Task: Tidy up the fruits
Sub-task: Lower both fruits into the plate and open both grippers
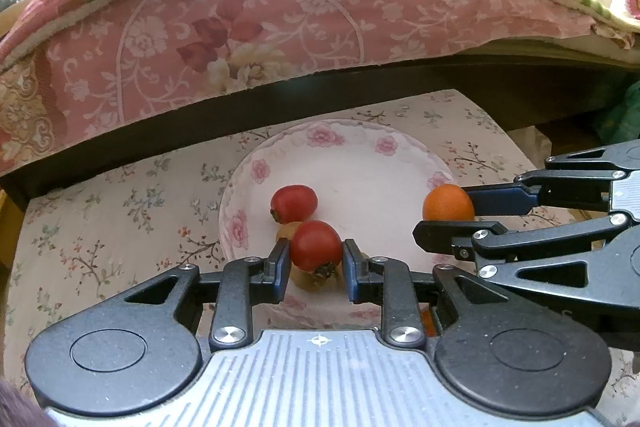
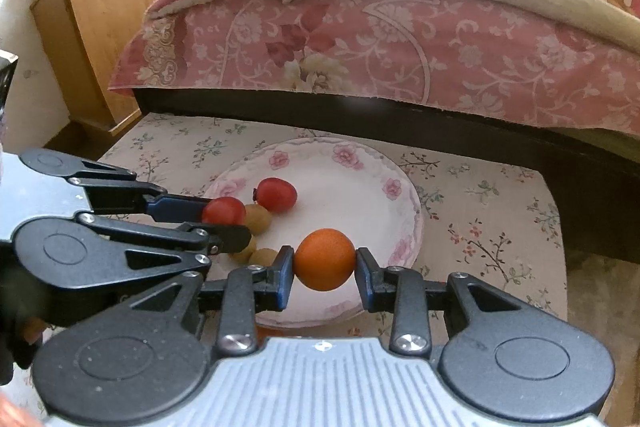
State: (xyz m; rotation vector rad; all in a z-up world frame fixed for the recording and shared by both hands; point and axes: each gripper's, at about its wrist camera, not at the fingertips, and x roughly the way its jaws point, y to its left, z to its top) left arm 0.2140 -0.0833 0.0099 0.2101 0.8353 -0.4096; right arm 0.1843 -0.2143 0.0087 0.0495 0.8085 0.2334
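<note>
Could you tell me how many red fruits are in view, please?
2. One red fruit is held in the left gripper above the plate; the other red fruit lies on the plate just beyond it. More could be hidden behind the grippers.

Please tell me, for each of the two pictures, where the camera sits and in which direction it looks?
Left wrist view: sits on the left gripper, looks forward along its fingers at the plate and the bed behind; the gripper grips a red fruit; the right gripper enters from the right.
Right wrist view: sits on the right gripper, also faces plate and bed; it grips an orange; the left gripper enters from the left.
Shared: plate, both held fruits, both grippers, bed.
</note>
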